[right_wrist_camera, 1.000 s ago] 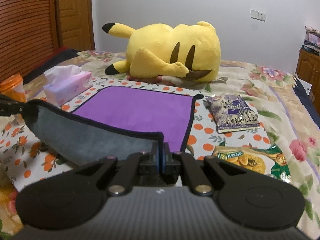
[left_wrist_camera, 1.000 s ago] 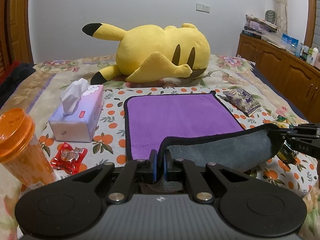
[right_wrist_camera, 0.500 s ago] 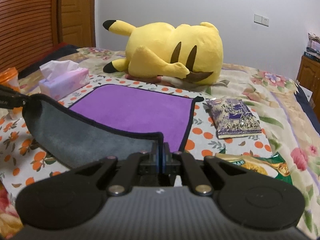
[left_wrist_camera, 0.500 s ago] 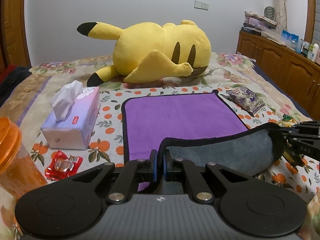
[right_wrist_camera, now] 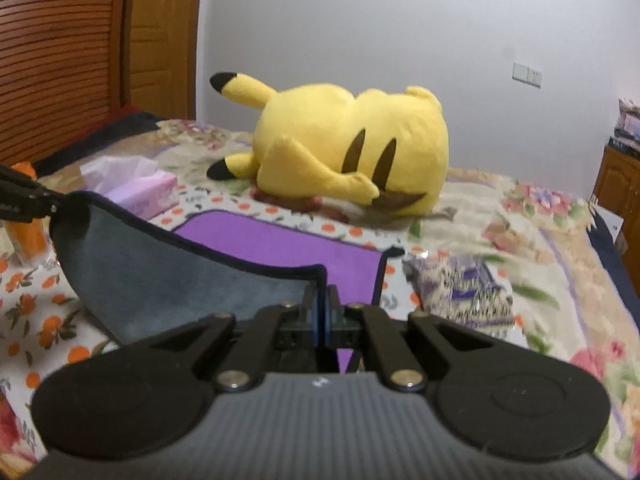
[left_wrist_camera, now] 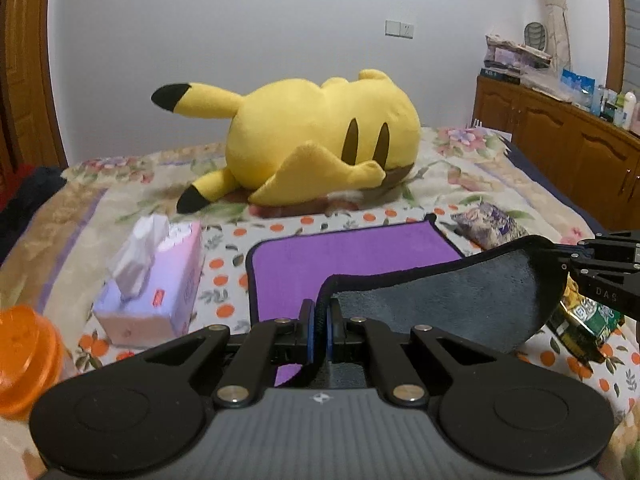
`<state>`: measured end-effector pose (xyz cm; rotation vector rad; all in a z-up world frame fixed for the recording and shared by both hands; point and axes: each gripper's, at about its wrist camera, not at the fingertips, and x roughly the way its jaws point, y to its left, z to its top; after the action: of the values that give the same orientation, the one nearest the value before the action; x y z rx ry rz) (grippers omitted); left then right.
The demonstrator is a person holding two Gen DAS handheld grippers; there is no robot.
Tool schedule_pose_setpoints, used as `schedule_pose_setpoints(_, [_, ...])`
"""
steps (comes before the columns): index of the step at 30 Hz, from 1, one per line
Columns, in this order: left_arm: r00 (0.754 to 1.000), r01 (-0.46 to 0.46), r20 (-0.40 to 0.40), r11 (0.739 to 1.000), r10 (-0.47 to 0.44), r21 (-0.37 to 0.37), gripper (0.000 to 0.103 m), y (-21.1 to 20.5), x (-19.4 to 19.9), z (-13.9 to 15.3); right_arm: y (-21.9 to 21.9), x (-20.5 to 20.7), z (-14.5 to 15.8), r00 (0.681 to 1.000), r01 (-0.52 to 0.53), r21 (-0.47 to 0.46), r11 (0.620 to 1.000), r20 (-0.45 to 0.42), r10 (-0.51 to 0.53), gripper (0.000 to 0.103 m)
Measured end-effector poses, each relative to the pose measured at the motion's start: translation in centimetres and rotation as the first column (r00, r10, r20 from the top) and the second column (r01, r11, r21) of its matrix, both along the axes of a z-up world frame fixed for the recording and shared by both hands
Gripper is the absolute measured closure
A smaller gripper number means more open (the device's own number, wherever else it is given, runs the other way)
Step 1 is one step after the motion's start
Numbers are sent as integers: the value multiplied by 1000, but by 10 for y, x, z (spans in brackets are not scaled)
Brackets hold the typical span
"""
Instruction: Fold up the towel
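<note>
Both tongs have lifted the purple, grey-backed microfibre towel [left_wrist_camera: 352, 256] higher; left tongs [left_wrist_camera: 319, 334] and right tongs [right_wrist_camera: 321, 320] pinch its near corners, lower centre.

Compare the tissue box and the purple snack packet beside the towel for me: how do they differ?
The tissue box is a tall pale lilac block with a white tissue sticking out of its top; the purple snack packet is a flat printed pouch. The tissue box lies off the towel's left edge, the purple snack packet off its right far corner. Both rest on the bed, and neither touches the towel.
</note>
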<state>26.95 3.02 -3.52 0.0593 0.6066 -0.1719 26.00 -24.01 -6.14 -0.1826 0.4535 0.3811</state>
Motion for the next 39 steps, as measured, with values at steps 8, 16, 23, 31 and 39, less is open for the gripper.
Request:
schedule_pose_setpoints(8, [999,-2,34,1000,2,10,94,1,25,4,3,27,-1,1000,12,-33,999,4,-12,100])
schedule_pose_setpoints(16, [999,-26,31,1000,25,18,94,6,60,1,10,56,0,1000,12,-78,997,27,-10,100])
schedule_pose_setpoints(23, [998,-53,40,998,52,32,94,6,87,0,18,79,0,999,4,-101,995,52,1,100])
schedule_pose_setpoints(31, [995,-87,55,996,85,30,94,7,109,-1,18,104,-10,998,56,-2,998,26,-56,100])
schedule_pose_setpoints(39, [993,-110,50,994,108,25,94,4,130,-13,18,123,-22,995,95,56,994,-2,-95,100])
